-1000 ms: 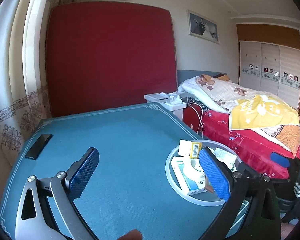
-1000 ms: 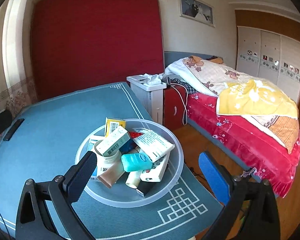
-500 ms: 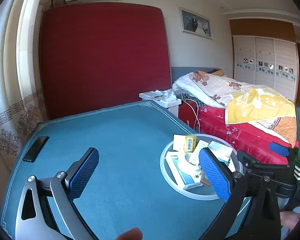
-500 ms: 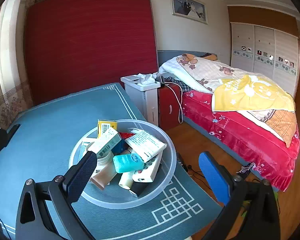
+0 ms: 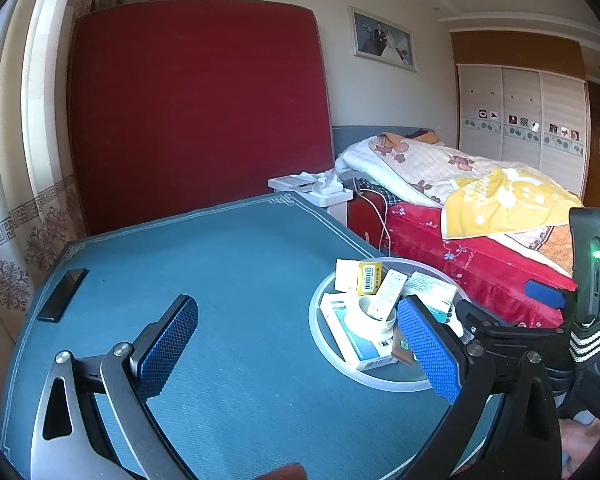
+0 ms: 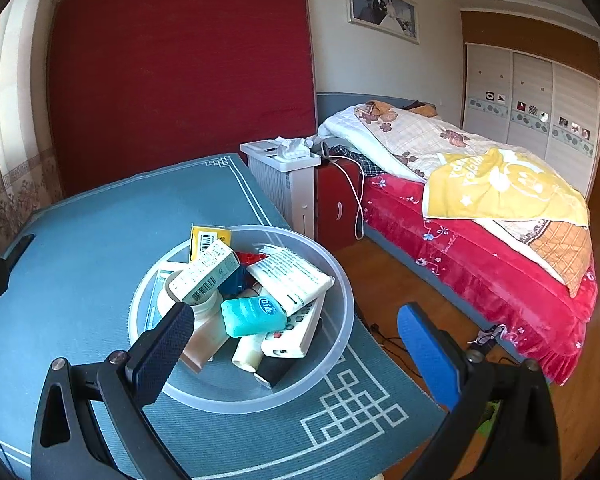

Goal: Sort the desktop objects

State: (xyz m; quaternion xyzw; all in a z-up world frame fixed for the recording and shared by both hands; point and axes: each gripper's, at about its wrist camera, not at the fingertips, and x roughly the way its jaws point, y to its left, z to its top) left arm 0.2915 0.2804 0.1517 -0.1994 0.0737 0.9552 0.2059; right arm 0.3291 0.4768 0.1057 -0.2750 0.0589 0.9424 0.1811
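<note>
A clear plastic bowl stands near the right corner of the blue table. It holds a teal bottle, a white barcode box, a yellow box, a white packet, a remote control and a tube. My right gripper hovers open just above and in front of the bowl, with nothing between its fingers. My left gripper is open over bare cloth, left of the bowl. A black phone lies at the table's left edge.
Past the table's right edge are wooden floor, a bed with a red cover and a white bedside unit. A red mattress leans on the wall behind the table. A hand-held device with a green light is at the right.
Both grippers have stayed open and drifted slightly, so the bowl sits a little further left in each view. Nothing was picked up or set down.
</note>
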